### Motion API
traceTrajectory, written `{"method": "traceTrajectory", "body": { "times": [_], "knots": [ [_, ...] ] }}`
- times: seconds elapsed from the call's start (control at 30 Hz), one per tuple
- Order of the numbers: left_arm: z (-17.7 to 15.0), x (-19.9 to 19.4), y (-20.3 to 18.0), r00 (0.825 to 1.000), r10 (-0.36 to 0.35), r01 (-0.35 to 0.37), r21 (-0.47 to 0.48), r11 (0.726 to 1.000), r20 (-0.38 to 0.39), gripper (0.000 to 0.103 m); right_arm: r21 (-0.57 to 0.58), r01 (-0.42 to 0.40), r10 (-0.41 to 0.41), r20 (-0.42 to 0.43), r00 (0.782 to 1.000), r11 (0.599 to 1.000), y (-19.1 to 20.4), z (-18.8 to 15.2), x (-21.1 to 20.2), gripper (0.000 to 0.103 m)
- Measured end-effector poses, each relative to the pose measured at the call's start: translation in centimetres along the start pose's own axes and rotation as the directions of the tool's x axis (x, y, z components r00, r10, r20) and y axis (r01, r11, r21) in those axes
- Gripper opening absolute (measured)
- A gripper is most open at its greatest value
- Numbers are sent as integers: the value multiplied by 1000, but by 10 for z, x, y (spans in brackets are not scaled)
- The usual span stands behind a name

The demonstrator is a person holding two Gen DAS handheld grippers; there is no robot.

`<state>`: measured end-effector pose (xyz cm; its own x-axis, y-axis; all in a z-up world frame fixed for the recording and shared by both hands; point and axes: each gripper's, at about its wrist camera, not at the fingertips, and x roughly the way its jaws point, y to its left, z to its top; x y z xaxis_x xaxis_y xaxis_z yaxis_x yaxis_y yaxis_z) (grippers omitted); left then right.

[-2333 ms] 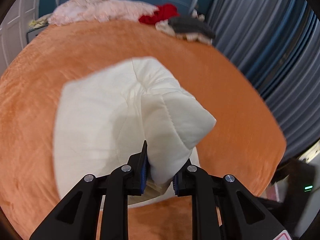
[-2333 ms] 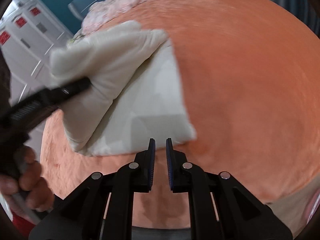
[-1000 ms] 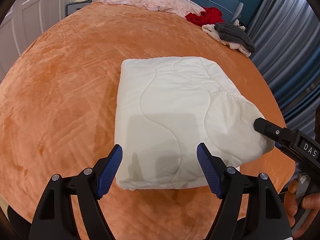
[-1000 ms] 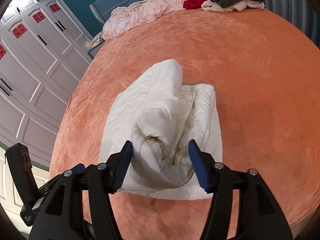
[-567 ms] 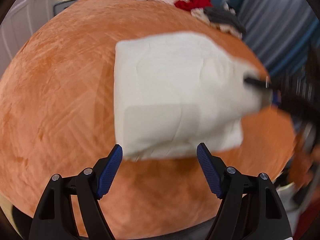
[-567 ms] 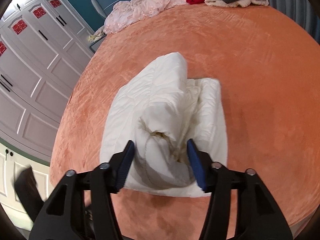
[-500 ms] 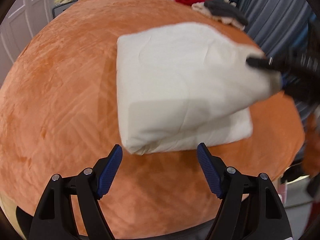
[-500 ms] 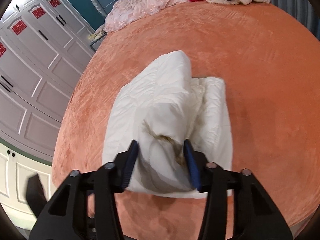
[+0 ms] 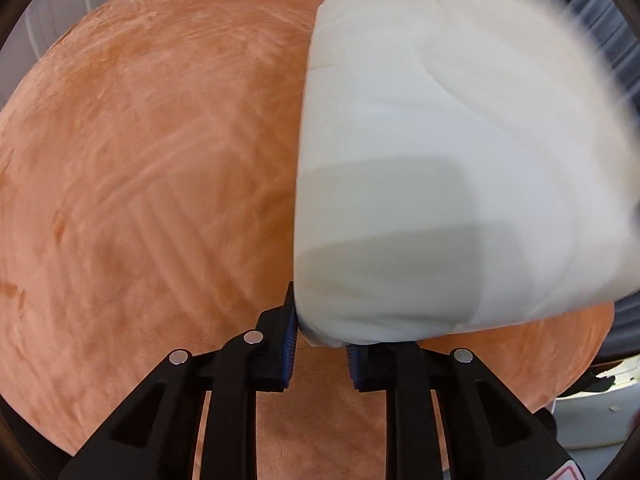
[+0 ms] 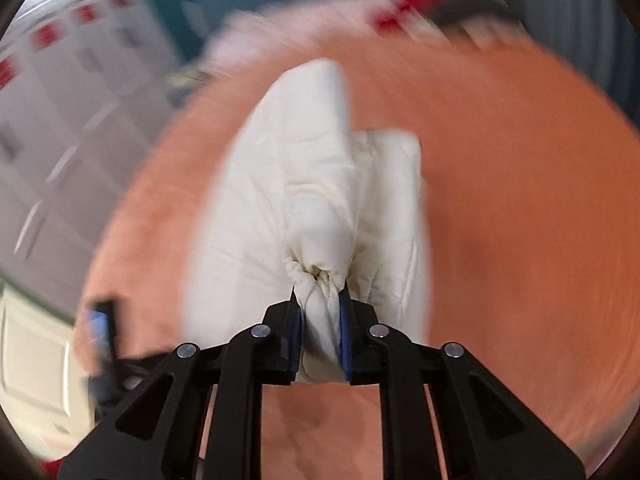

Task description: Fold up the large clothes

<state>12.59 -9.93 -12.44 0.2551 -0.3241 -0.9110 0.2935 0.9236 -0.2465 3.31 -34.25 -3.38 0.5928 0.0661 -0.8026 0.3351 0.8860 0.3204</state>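
Observation:
A folded cream quilted garment (image 9: 440, 160) lies on the orange bed cover (image 9: 140, 160), blurred by motion. My left gripper (image 9: 320, 344) has its jaws closing on the garment's near left corner, and the blue pads press the fabric from both sides. In the right wrist view the same garment (image 10: 312, 184) rises in a bunched ridge. My right gripper (image 10: 322, 336) is closing too, and a gathered fold is squeezed tight between its pads. The left gripper (image 10: 100, 344) shows as a dark blur at the lower left there.
The orange cover (image 10: 520, 200) spreads wide around the garment. A pink heap (image 10: 260, 28) and a red garment (image 10: 408, 4) lie at the bed's far end. White wardrobe doors (image 10: 60, 100) stand to the left, grey curtains (image 10: 568, 12) to the right.
Both grippers went from wide open to shut on the garment. The left one came down onto the near corner. The right one pinched the bunched fold and the garment's side has lifted.

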Motion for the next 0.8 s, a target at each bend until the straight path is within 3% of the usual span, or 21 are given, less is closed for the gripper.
{"method": "traceTrajectory", "body": {
  "times": [0.1, 0.3, 0.4, 0.57, 0.7, 0.8],
  "knots": [
    [-4, -1, -12, 999, 39, -40, 55, 998, 20, 18, 81, 8, -5, -39, 999, 997, -36, -27, 30, 15],
    [-5, -4, -16, 998, 65, -67, 89, 994, 22, 18, 82, 48, -45, -44, 998, 995, -42, -33, 58, 17],
    [-7, -20, -21, 999, 36, -38, 82, 996, 24, 19, 92, 56, -52, -44, 998, 994, -41, -35, 59, 18],
    [-2, -50, -13, 999, -47, 46, 9, 999, 28, 19, 126, 3, 2, -42, 999, 992, -42, -32, 47, 23],
    [10, -93, -18, 986, -44, 42, 12, 999, 163, 19, 135, -11, 18, -51, 999, 991, -47, -35, 39, 27],
    [27, -108, -28, 976, -40, 31, 43, 999, 215, 19, 149, -10, 18, -51, 999, 989, -47, -38, 32, 30]
  ]
}}
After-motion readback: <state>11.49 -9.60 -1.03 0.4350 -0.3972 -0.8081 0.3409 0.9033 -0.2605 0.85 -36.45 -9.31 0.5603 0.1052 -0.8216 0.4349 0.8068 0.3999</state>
